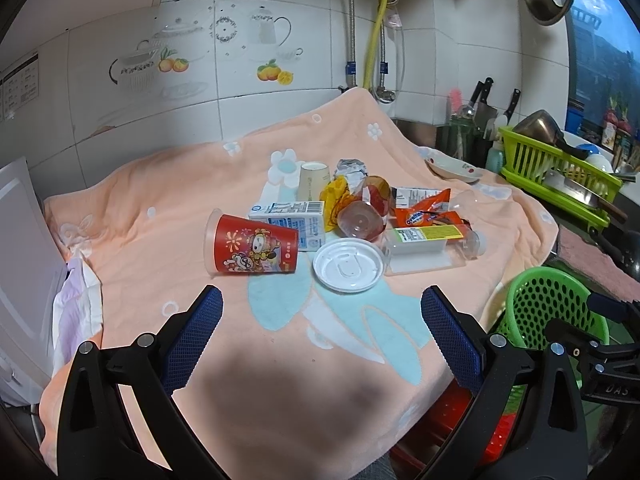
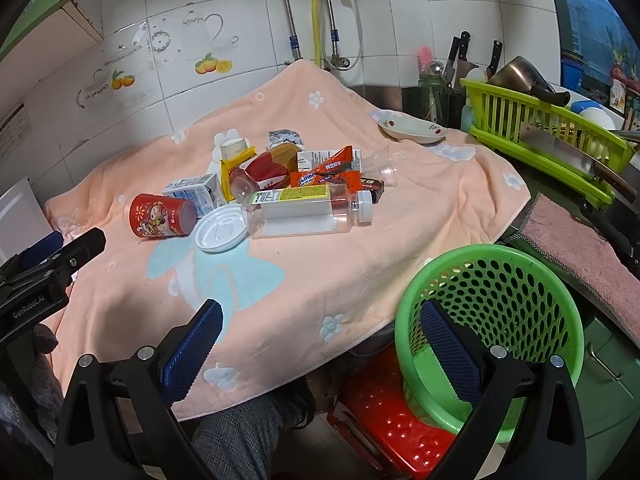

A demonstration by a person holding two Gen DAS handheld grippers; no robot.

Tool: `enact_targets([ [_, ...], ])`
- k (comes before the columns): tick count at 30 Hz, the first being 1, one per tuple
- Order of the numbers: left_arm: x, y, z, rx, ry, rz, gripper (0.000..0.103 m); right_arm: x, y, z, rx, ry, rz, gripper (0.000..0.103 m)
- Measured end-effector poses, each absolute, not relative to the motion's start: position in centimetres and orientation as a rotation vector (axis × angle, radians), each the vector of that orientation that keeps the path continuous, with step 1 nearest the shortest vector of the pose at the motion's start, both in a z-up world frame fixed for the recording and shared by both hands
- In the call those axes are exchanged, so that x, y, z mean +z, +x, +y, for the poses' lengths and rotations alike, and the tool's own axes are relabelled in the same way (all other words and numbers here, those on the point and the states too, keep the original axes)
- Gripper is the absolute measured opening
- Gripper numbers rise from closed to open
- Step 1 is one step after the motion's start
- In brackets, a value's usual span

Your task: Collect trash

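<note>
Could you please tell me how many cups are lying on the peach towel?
3: a red cup on its side at the left, a beige paper cup behind the pile, and a clear cup tipped at the right. Others may be hidden.

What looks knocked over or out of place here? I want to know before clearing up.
The red cup lies on its side on the blanket, with a loose white lid beside it. The clear bottle lies flat too. A green basket sits on a red stool.

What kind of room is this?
Most likely a home kitchen: knives stand by the tiled wall, a green dish rack holds cookware, and water pipes run above the counter.
</note>
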State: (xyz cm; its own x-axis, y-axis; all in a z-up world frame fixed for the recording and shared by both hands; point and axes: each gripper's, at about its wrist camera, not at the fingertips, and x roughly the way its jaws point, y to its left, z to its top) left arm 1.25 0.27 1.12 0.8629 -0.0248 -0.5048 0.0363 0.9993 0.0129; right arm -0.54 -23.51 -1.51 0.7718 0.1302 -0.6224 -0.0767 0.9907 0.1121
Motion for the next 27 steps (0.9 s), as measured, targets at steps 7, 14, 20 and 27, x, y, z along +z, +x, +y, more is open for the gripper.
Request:
enact_targets([
  [7,0.8,2.2,0.8,-0.014,0.016,0.545,0.098,-1.3,1.0,-23.8,0.124,0.083,0.688,0.096],
  [14,0.3,3.0,1.8,0.0,0.008,0.563,0.098,-1.0,3.0,-23.8,0.158,0.081,0.695,0.095],
  [20,0.1,3.7,3.3,0.035,-0.001,0.577,0.098,-1.0,5.2,-23.2,0.218,0.011,0.717,0.095],
  [27,-0.2,4.7,4.5,0.063,-0.002,0.595,0.098,-1.1,8.4,-22.1,0.323,-0.082,0.752,0.089],
])
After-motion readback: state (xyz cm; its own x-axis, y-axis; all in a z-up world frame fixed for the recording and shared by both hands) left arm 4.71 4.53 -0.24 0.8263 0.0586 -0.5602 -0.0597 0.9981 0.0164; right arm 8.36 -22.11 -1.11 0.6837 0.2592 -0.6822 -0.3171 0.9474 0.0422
